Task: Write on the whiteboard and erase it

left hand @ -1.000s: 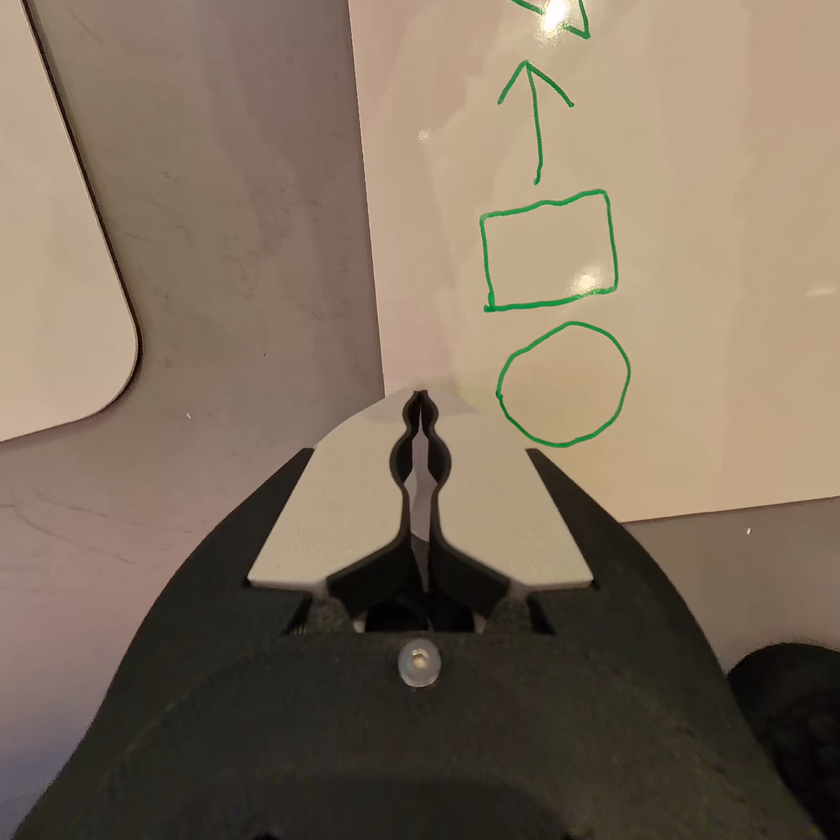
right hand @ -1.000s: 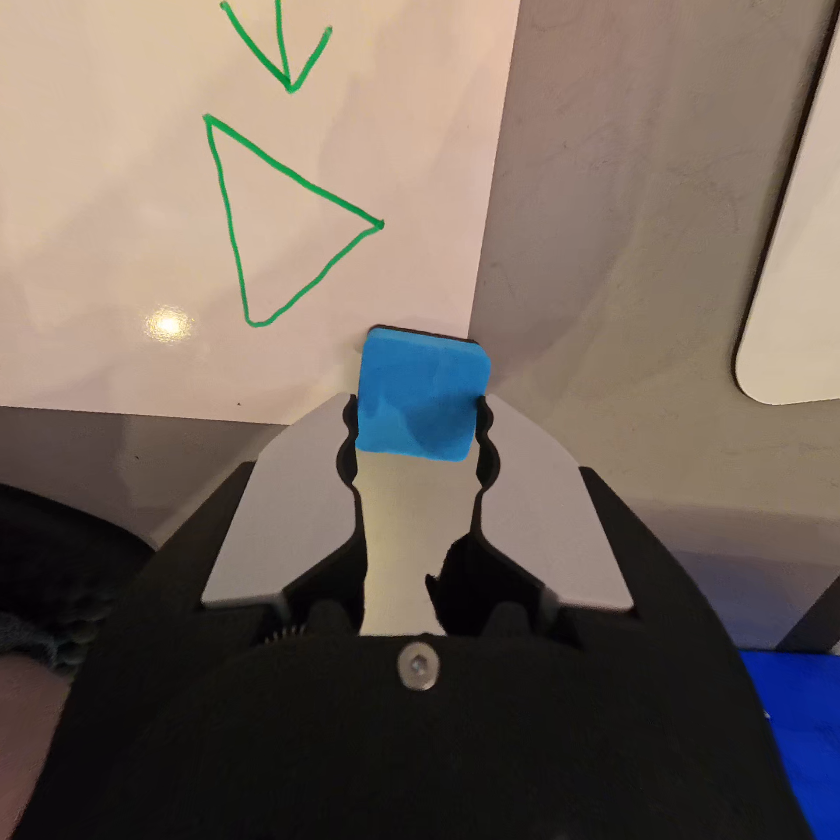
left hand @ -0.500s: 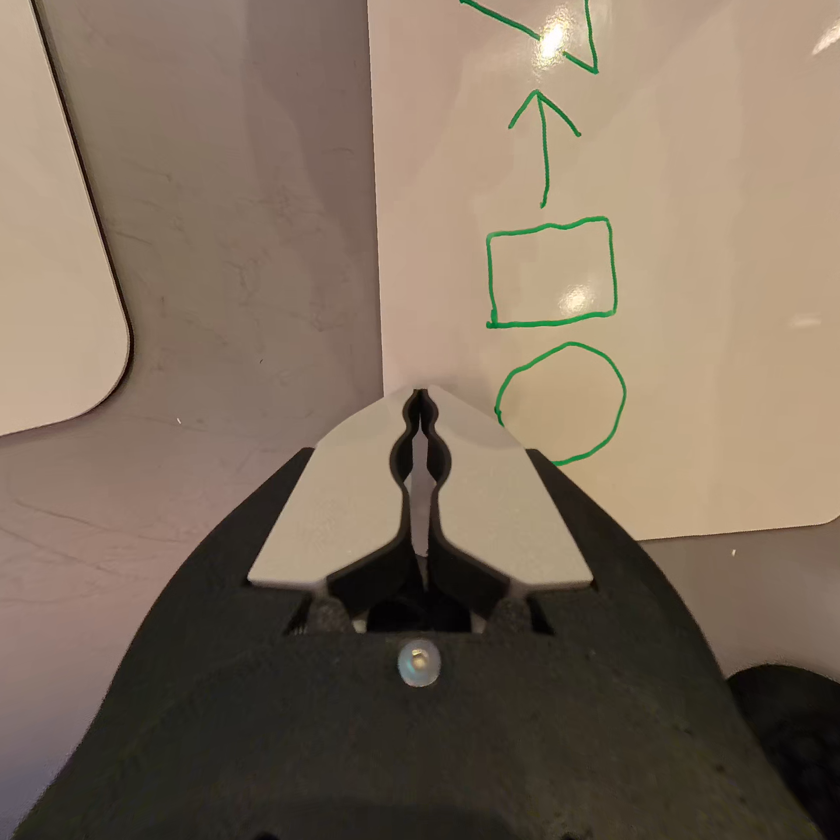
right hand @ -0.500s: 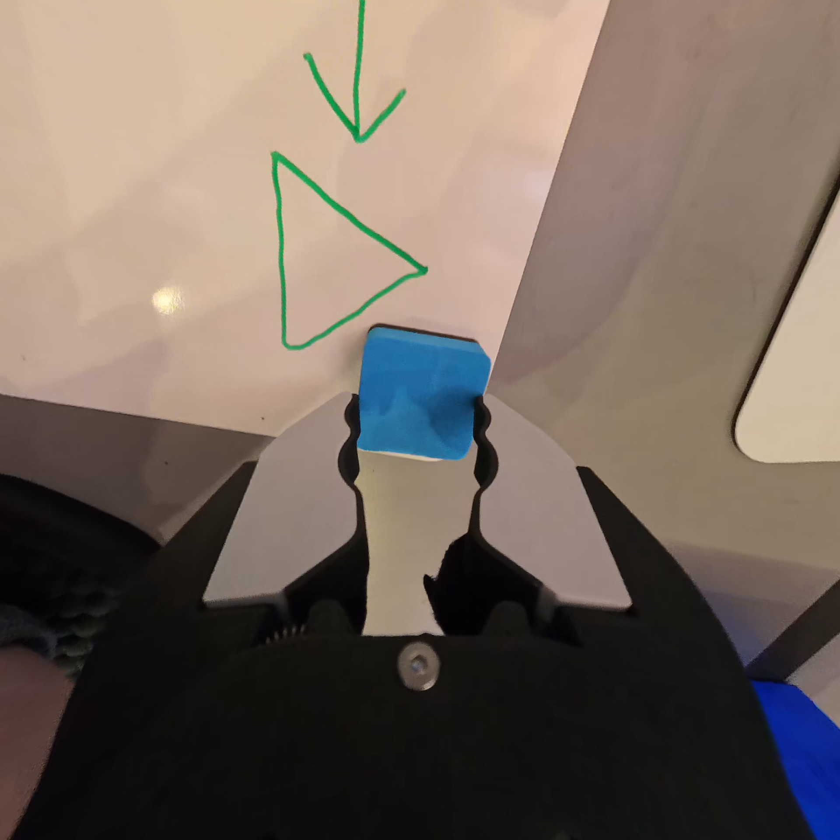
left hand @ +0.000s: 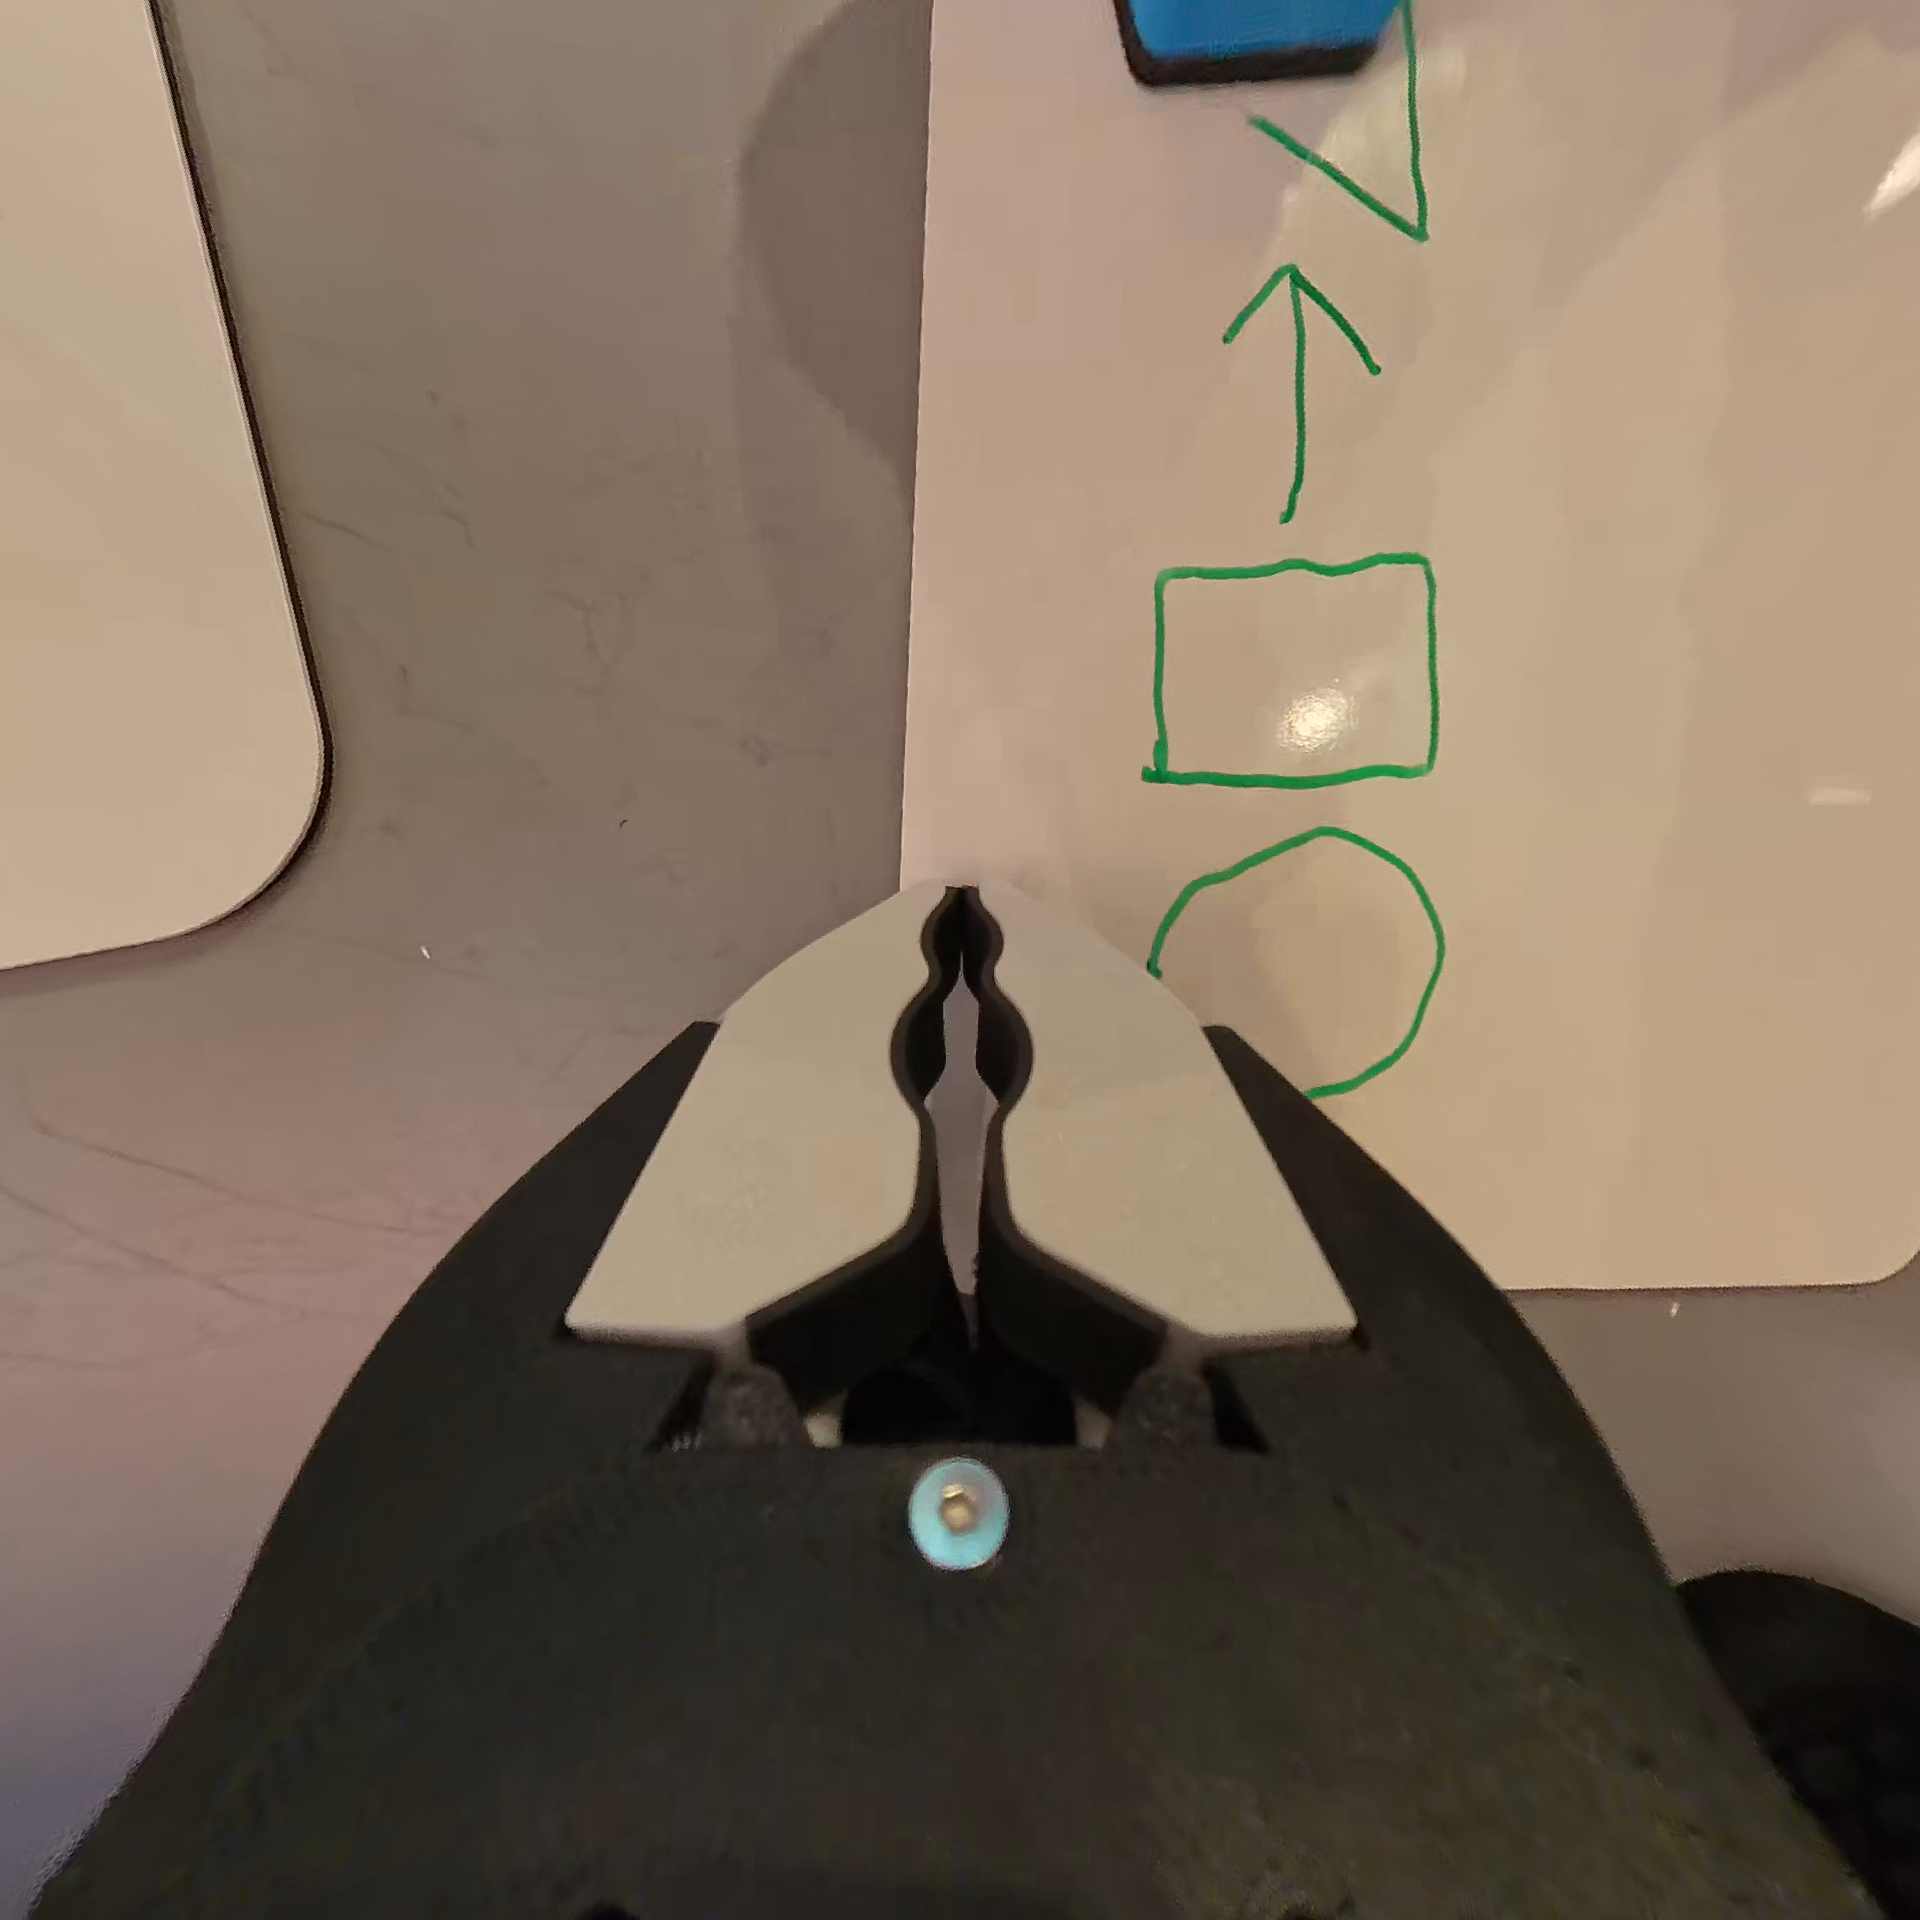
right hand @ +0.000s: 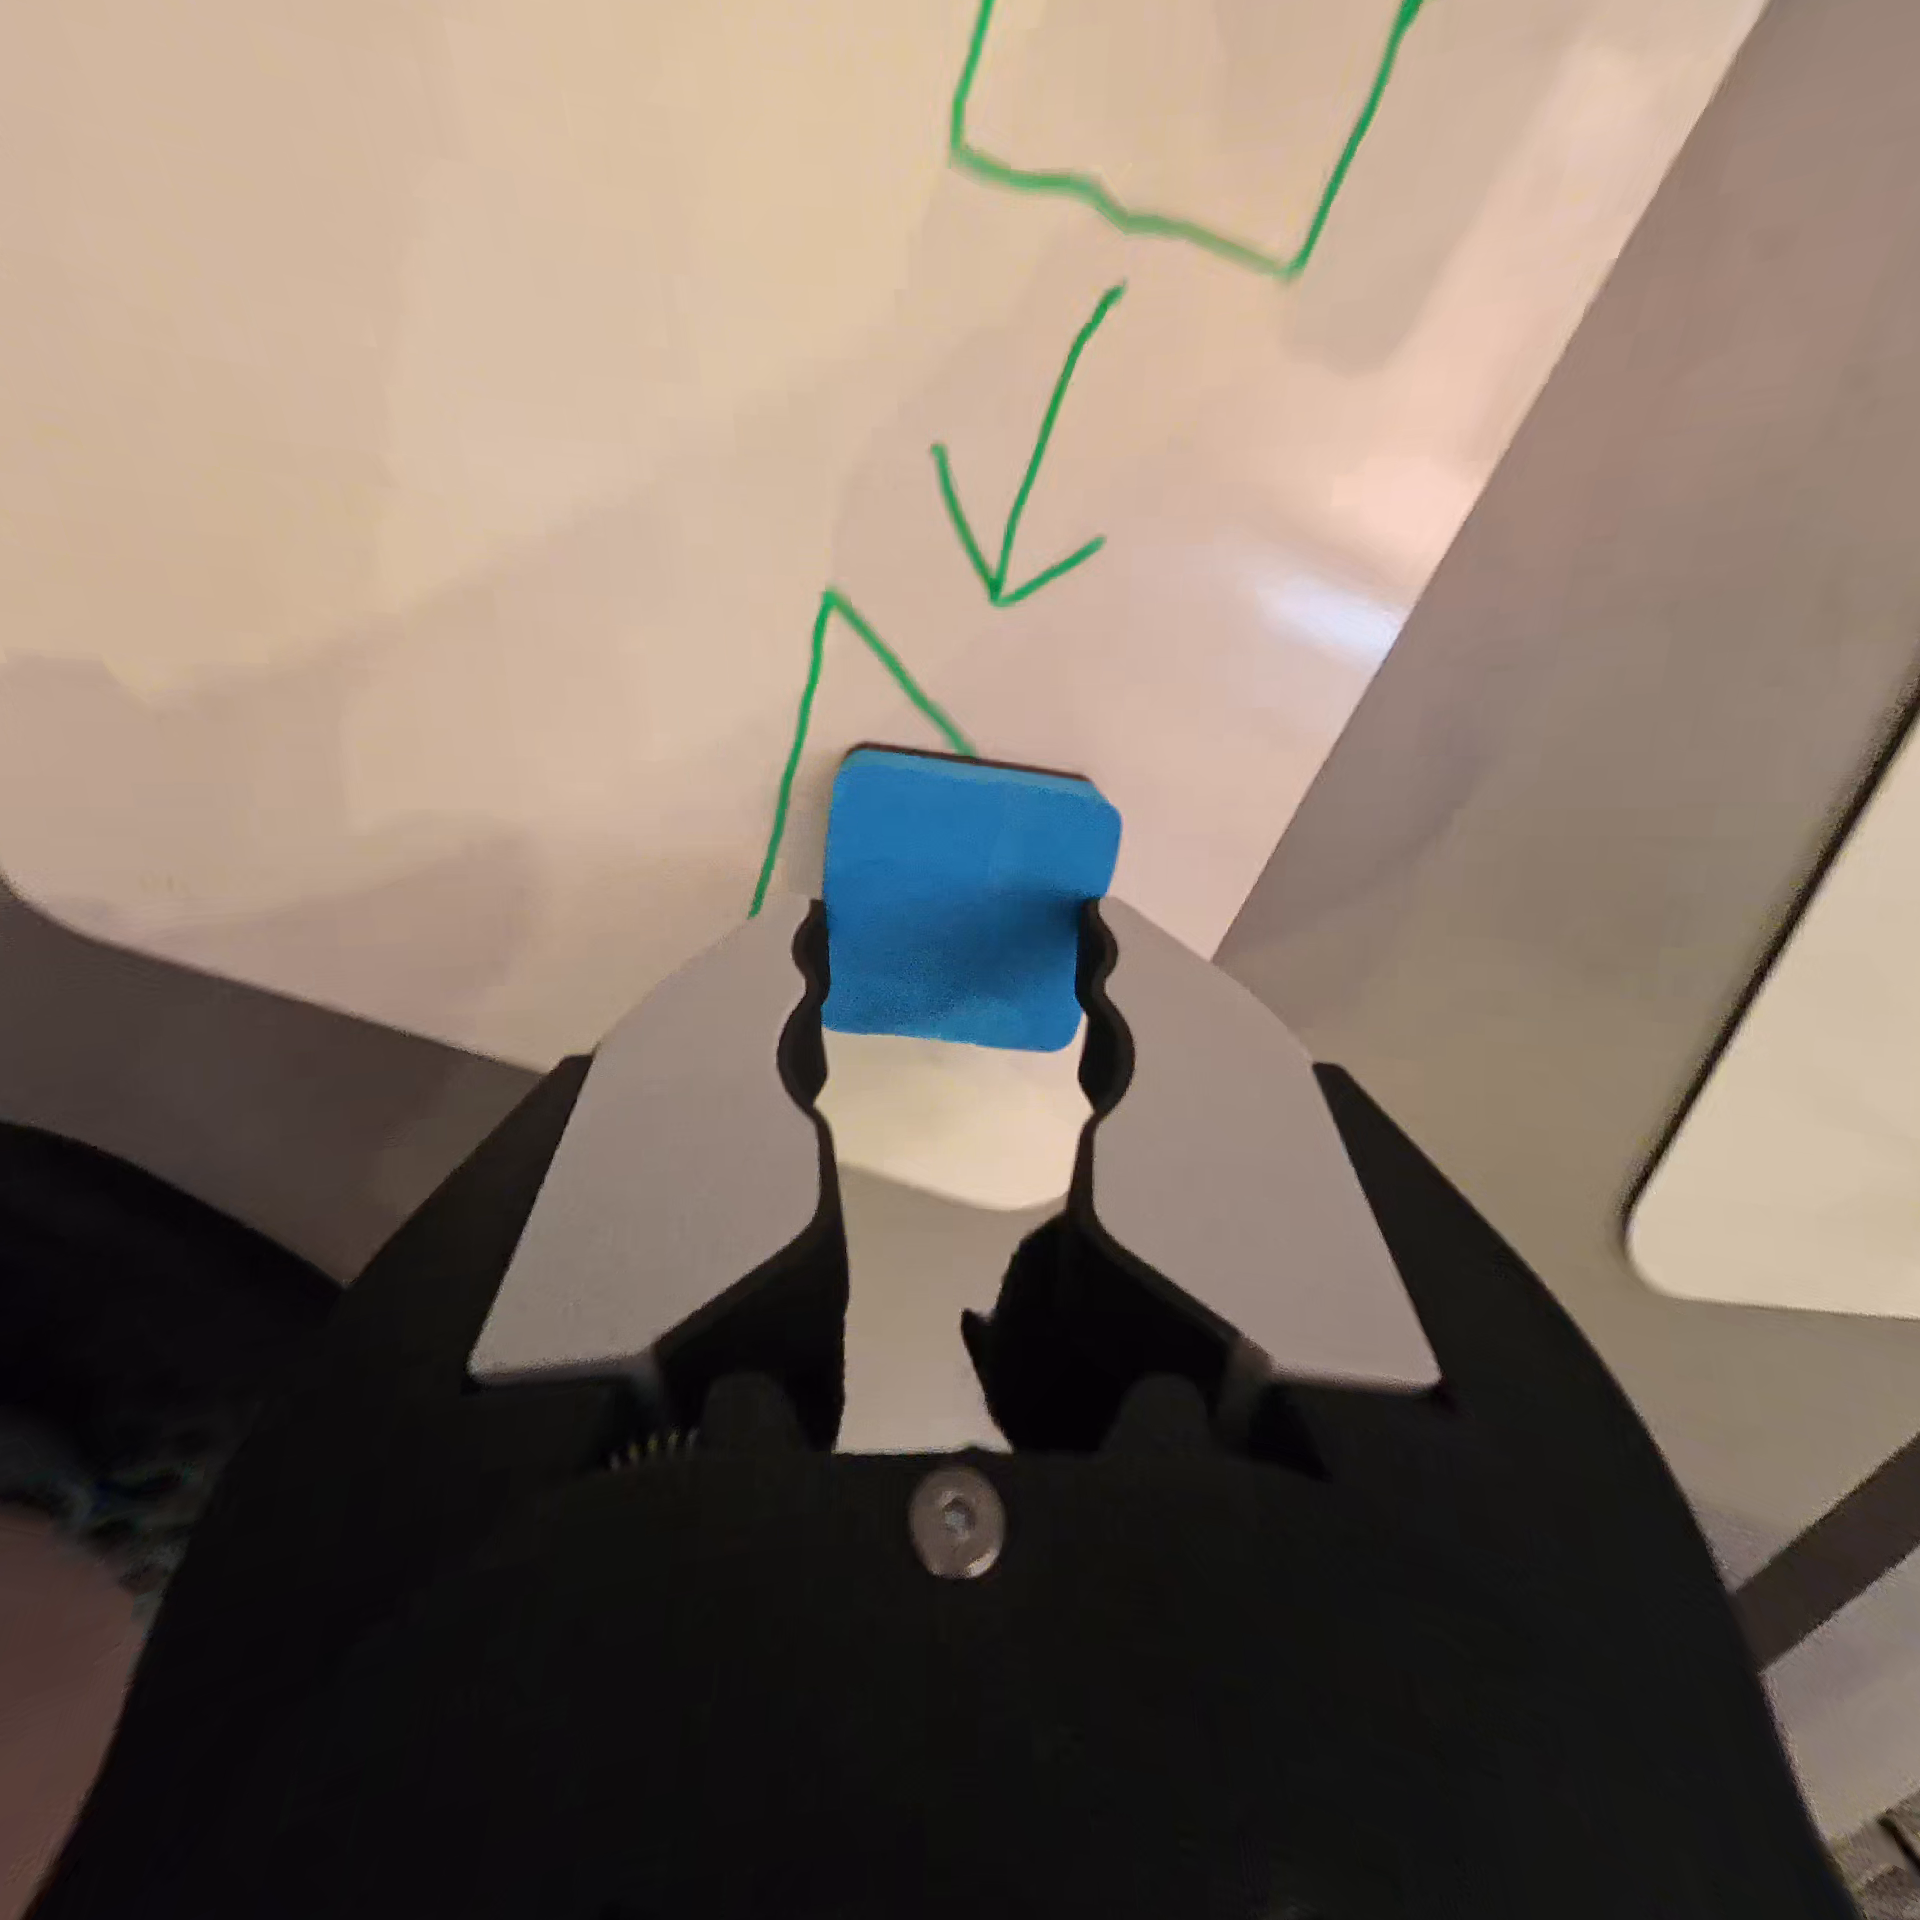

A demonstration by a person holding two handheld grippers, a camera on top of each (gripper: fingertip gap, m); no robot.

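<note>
The blue eraser (right hand: 966,904) sits pinched in the right gripper (right hand: 956,977), its edge on the triangle (right hand: 821,727) of the whiteboard (right hand: 416,416) — writing looks finished, erasing barely begun. The left gripper (left hand: 961,914) is closed and empty by the circle (left hand: 1320,956).

No words, brands or numbers are showing anywhere. The whiteboard (left hand: 1662,727) is bearing only green marker signs, running in a column from six o'clock toward twelve in the left wrist view: a circle (left hand: 1439,935), a rectangle (left hand: 1434,665), an arrow (left hand: 1297,416) pointing toward twelve, and a triangle (left hand: 1415,156) (partly cut off by the frame edge). In the right wrist view, the arrow is pointing toward six.
</note>
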